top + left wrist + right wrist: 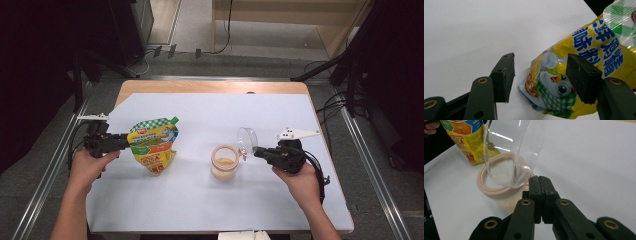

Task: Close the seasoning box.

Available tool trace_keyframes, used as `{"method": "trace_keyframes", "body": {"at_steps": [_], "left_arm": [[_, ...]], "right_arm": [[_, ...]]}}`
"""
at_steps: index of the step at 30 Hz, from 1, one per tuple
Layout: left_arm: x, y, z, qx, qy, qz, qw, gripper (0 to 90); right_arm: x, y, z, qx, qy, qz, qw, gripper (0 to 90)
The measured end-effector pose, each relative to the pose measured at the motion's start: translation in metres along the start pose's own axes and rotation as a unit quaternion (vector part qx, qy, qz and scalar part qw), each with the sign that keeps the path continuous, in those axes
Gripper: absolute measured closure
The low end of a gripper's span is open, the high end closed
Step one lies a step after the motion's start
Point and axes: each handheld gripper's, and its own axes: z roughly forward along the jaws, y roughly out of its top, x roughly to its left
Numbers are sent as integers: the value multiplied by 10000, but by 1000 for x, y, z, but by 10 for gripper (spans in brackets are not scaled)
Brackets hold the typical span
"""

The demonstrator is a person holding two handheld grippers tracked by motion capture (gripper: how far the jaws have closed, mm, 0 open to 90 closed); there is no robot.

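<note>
Sitting right of the yellow pouch (152, 145), the jar (223, 162) has its clear lid (247, 140) flipped up, right gripper (257, 151) clamped on the lid's edge, left gripper (125, 141) half-open astride the pouch

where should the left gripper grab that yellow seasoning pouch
Probably the flat side edge of the yellow pouch facing the left gripper, approached level from the left. The pouch stands upright, its thin side seam already lying between the open jaws.
</note>
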Motion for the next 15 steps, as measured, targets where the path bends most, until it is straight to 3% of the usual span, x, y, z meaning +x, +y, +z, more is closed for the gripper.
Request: {"method": "trace_keyframes", "body": {"at_steps": [5, 15], "left_arm": [[0, 0, 2, 35, -11, -7, 10000, 412], [0, 0, 2, 33, 6, -13, 10000, 413]], "right_arm": [[1, 0, -2, -104, -27, -11, 9999, 900], [12, 2, 1, -151, 163, -131, 9997, 900]]}}
